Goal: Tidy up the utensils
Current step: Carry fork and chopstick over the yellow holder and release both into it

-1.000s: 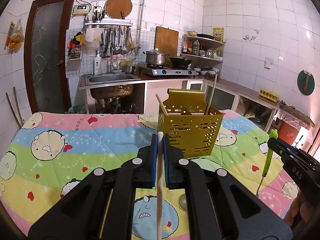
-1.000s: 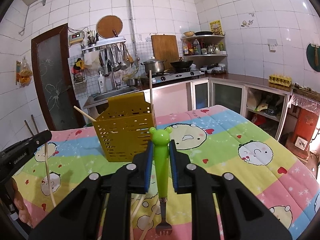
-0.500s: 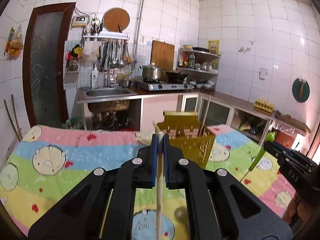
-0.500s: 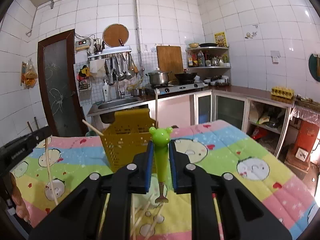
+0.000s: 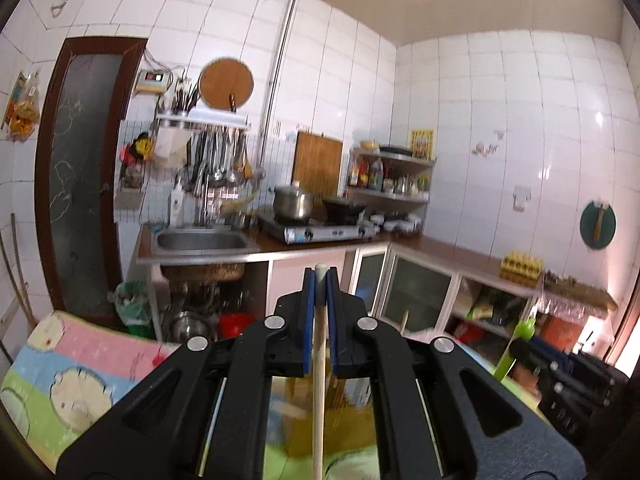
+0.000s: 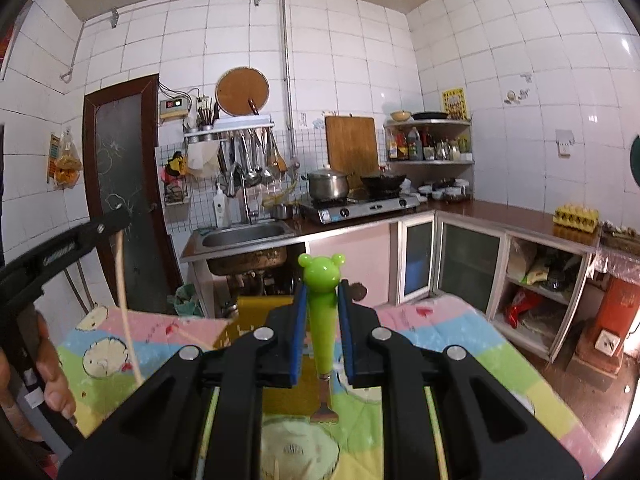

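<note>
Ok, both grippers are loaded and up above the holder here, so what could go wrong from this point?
1. The left gripper pinches the chopstick only near its top end; the long free length could swing and miss the yellow holder.
2. The holder is mostly hidden behind both grippers, so aiming is poorly supported.
3. The right gripper holds the green fork close beside the left; they could collide over the holder.

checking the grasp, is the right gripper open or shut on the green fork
Shut on it: the right gripper clamps the green fork handle between both pads, tines hanging down.
</note>
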Demonstrator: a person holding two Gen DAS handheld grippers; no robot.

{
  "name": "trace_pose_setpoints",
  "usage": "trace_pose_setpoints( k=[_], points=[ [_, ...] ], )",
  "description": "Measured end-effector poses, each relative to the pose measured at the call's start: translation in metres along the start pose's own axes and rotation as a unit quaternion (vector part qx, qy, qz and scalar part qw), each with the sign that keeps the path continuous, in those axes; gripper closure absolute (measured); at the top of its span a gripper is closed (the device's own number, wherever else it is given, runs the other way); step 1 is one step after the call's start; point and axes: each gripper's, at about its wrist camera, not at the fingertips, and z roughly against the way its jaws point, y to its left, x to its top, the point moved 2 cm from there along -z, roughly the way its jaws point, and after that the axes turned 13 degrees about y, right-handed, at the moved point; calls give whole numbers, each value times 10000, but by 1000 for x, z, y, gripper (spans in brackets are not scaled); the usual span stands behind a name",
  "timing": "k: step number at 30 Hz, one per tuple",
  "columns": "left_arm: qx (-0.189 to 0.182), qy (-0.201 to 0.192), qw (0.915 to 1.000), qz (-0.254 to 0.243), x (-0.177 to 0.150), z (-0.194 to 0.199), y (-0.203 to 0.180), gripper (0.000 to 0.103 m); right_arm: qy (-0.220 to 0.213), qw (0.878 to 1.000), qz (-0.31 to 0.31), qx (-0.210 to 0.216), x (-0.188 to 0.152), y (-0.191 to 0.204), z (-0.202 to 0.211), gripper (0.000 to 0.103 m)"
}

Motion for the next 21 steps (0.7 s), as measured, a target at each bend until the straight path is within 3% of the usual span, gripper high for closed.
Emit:
trace_pose_setpoints(
  k=[6,12,21],
  points=[
    [101,-408,9991,-54,40,-27,-18,99,-81,9998,-51,148,44,5,-21,87],
    [294,-454,9985,13,55,-87,-22,98,94,9996,-63,252,63,11,-64,87],
    [526,156,9985,93,11,-161,-13,98,767,9966,-191,212,36,8,-146,87]
  ],
)
